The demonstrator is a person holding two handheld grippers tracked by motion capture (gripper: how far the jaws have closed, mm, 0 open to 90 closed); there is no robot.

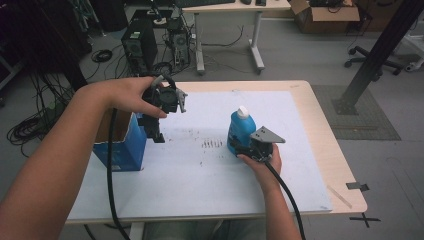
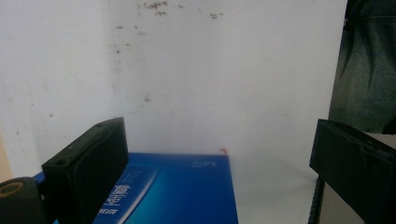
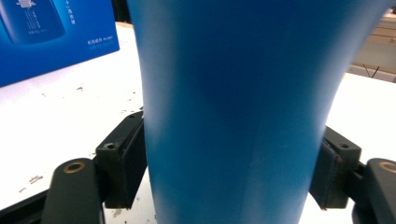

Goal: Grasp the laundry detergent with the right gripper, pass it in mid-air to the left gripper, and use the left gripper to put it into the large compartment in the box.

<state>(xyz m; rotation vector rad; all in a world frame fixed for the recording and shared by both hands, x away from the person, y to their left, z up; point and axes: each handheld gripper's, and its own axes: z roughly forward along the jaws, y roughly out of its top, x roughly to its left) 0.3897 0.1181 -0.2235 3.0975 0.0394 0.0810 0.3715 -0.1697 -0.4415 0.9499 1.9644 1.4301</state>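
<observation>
While upright on the surface [image 1: 200, 170]: blue bottle [image 1: 241, 129], between right gripper [image 1: 246, 148] pads, clamped.
Left gripper [image 1: 156, 131]: jaws apart, above blue box [image 1: 125, 145].
Box print: illegible.

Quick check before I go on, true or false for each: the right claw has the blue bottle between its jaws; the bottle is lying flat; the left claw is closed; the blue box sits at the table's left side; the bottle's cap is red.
1. The right claw has the blue bottle between its jaws. True; the pads press its sides.
2. The bottle lies flat. False; it stands upright.
3. The left claw is closed. False; its jaws stand wide, holding nothing.
4. The blue box sits at the table's left side. True.
5. The cap is red. False; white.
</observation>
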